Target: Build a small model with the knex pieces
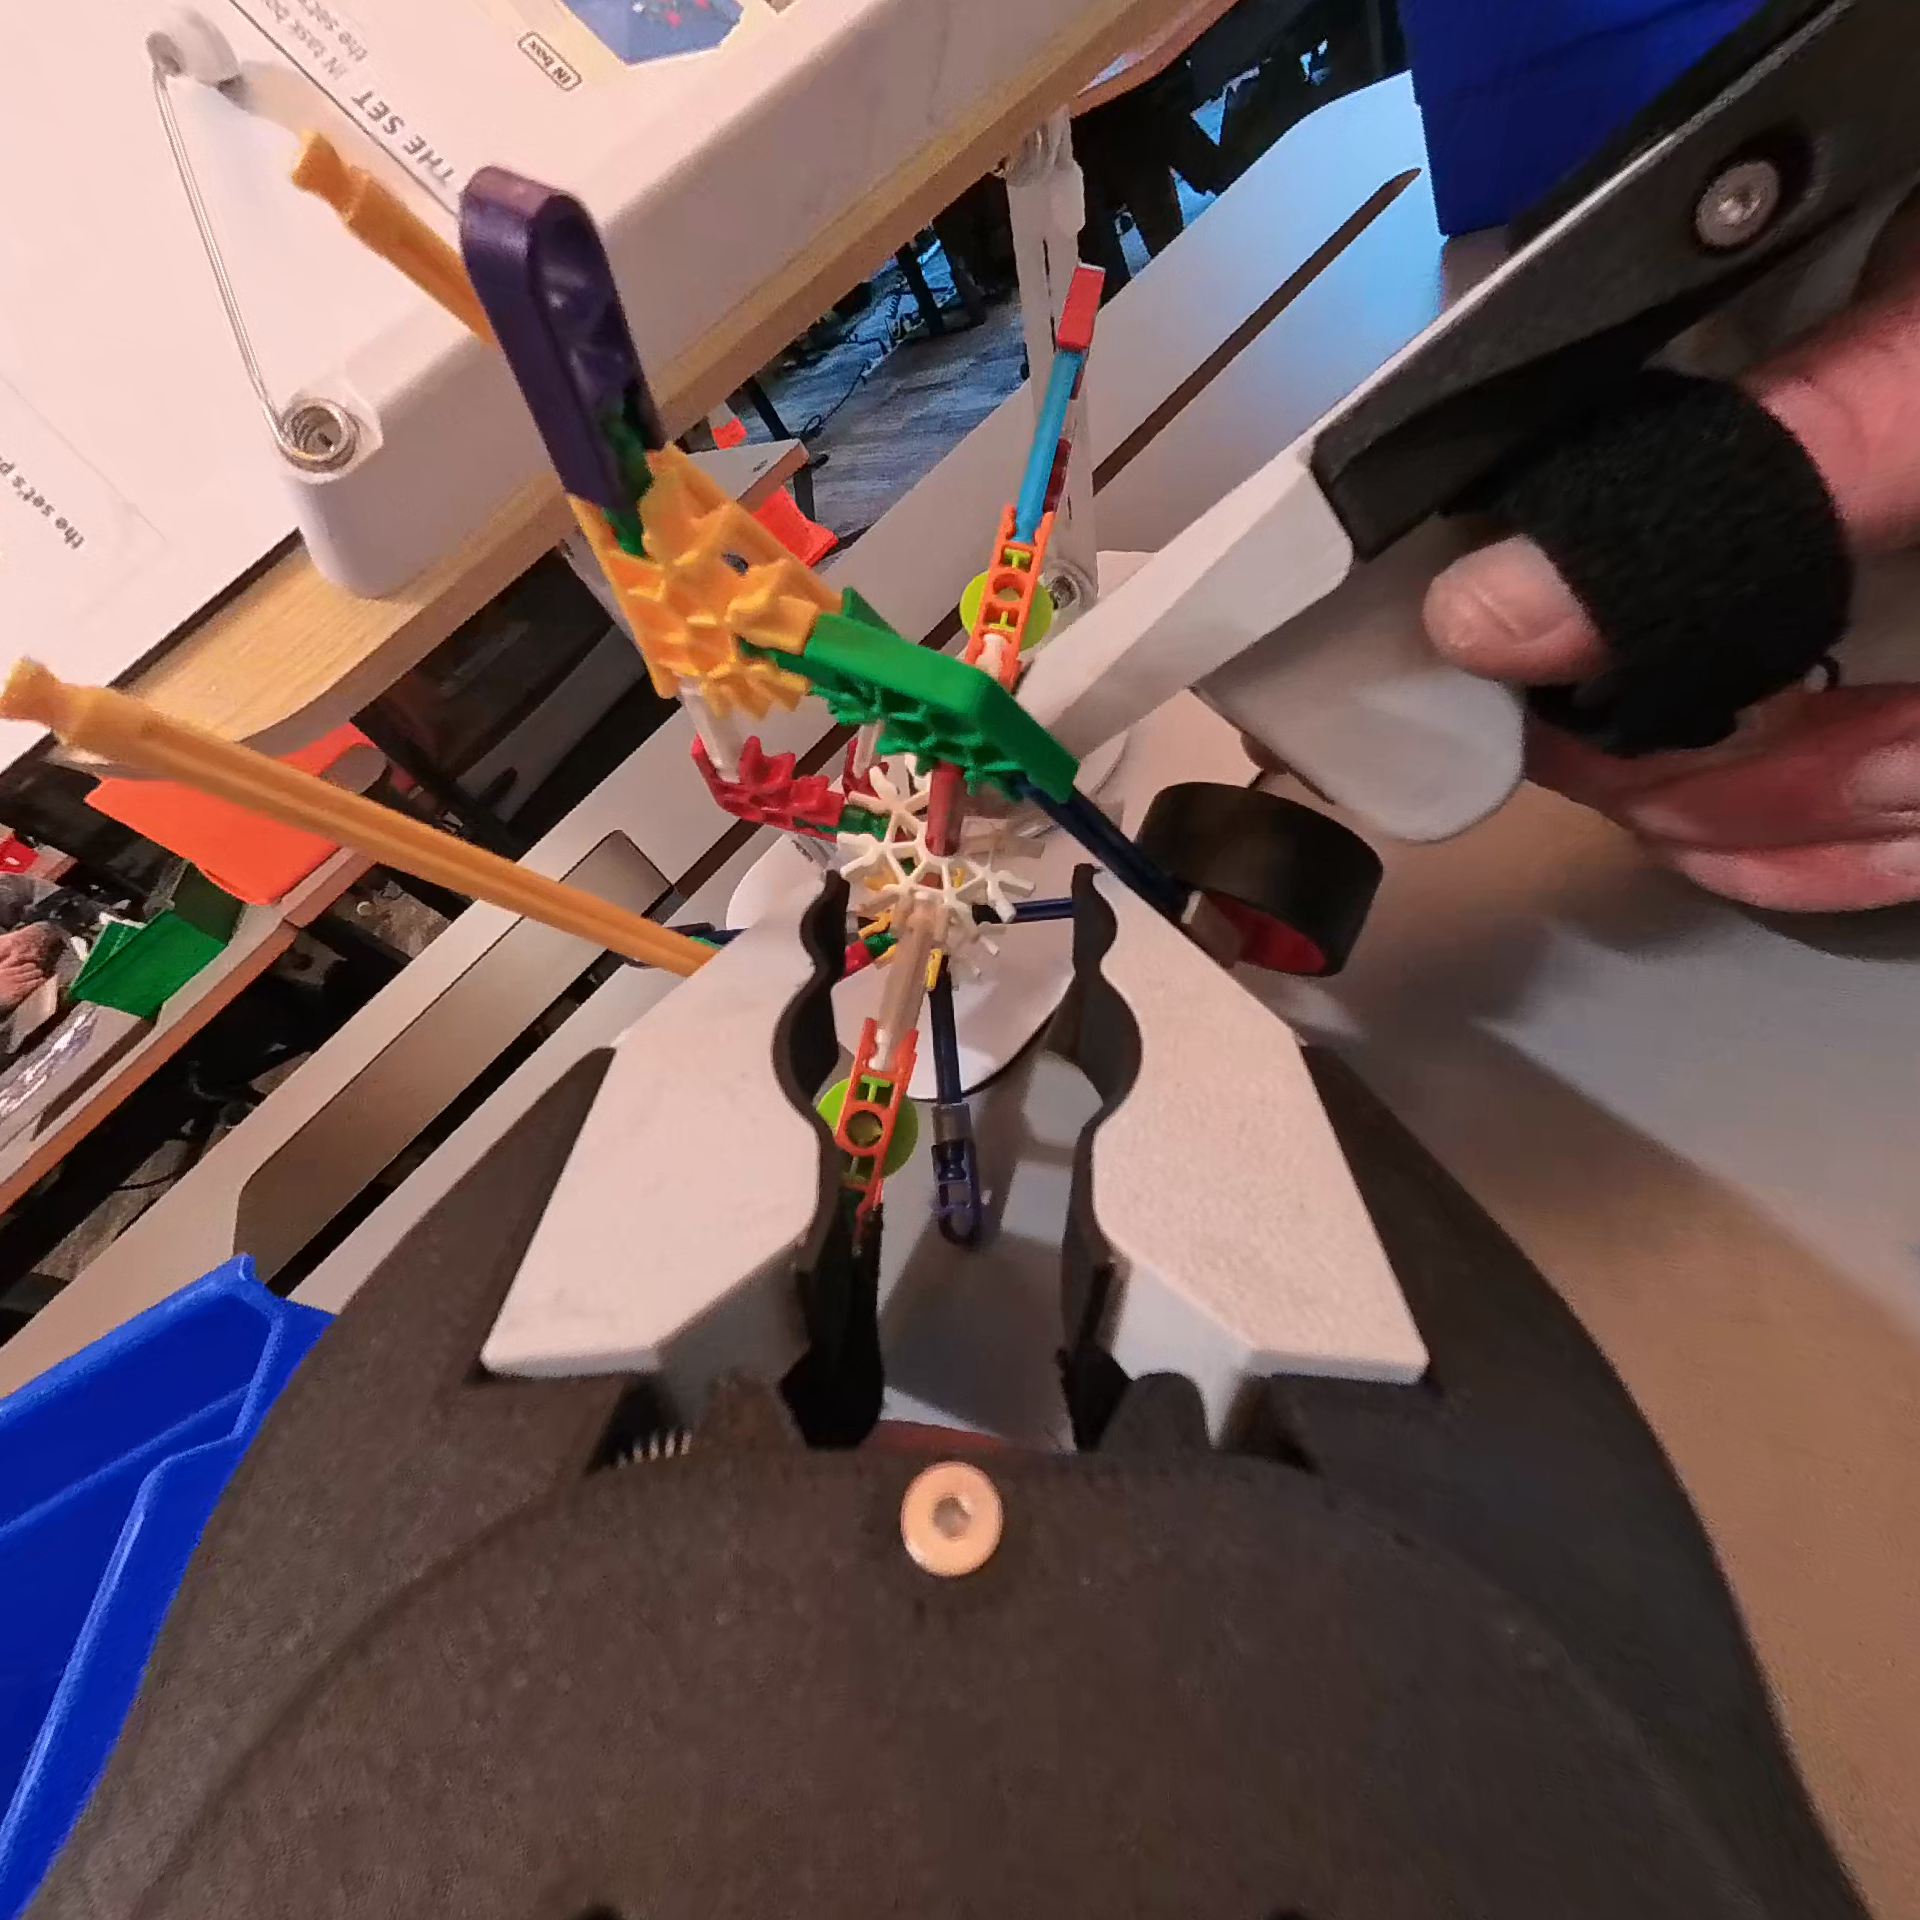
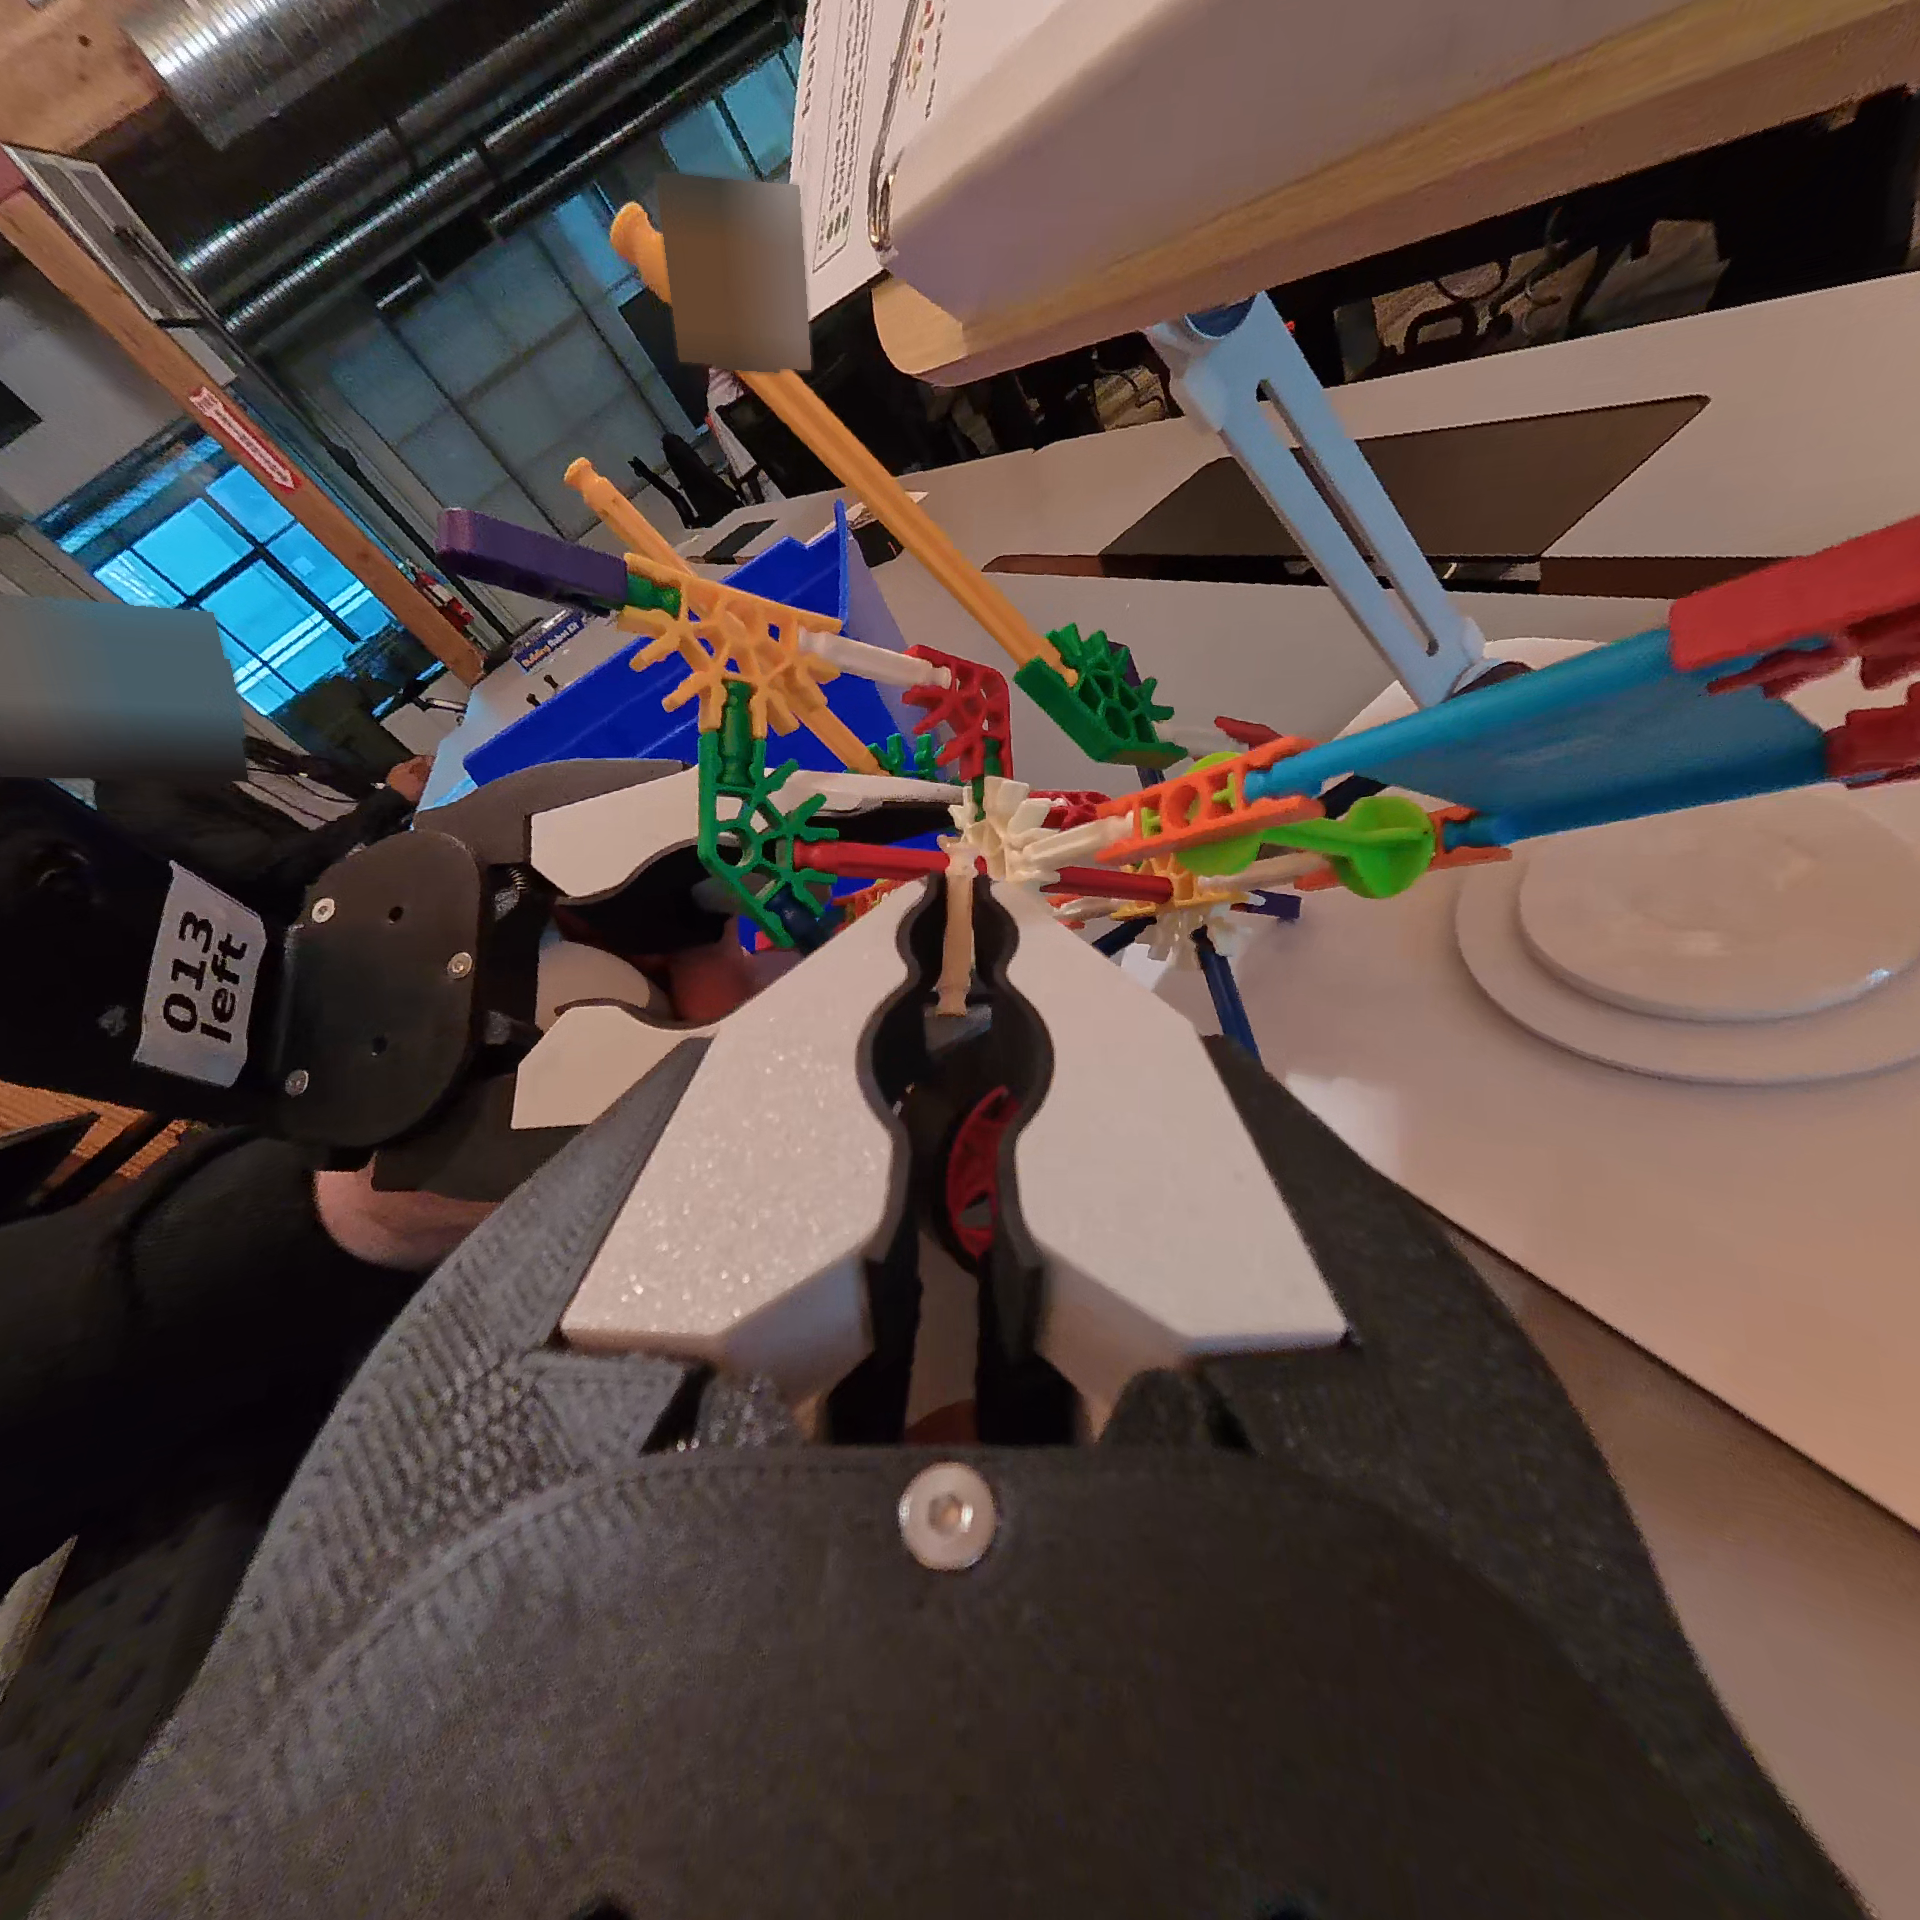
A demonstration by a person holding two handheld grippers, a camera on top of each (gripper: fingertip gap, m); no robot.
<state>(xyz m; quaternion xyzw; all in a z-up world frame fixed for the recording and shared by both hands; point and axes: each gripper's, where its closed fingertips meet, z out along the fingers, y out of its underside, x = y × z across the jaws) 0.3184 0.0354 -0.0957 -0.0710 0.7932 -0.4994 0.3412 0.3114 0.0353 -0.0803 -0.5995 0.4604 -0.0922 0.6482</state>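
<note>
A toy model of coloured plastic rods and connectors point(image 1: 717, 613) is held above the white table. My left gripper point(image 1: 961, 883) has its jaws a hub's width apart, closed around the model's white snowflake connector point(image 1: 925, 883). An orange clip with a lime disc point(image 1: 868, 1122) lies between its fingers. My right gripper point(image 2: 958, 899) is shut on a short cream rod point(image 2: 954, 956) sticking out of the same hub point(image 2: 992, 821). One right finger point(image 1: 1174, 613) reaches in from the upper right in the left wrist view. A black wheel with a red hub point(image 1: 1257, 883) hangs on a dark blue rod.
A blue bin point(image 1: 125, 1507) sits at my left. A white stand with a round base point(image 2: 1704, 935) carries a wooden board with printed sheets point(image 1: 104, 312) above the model. Long yellow rods point(image 1: 343, 821) jut out leftwards. Orange and green bins point(image 1: 239, 821) stand on desks behind. Left and right tips are no more than a few centimetres apart.
</note>
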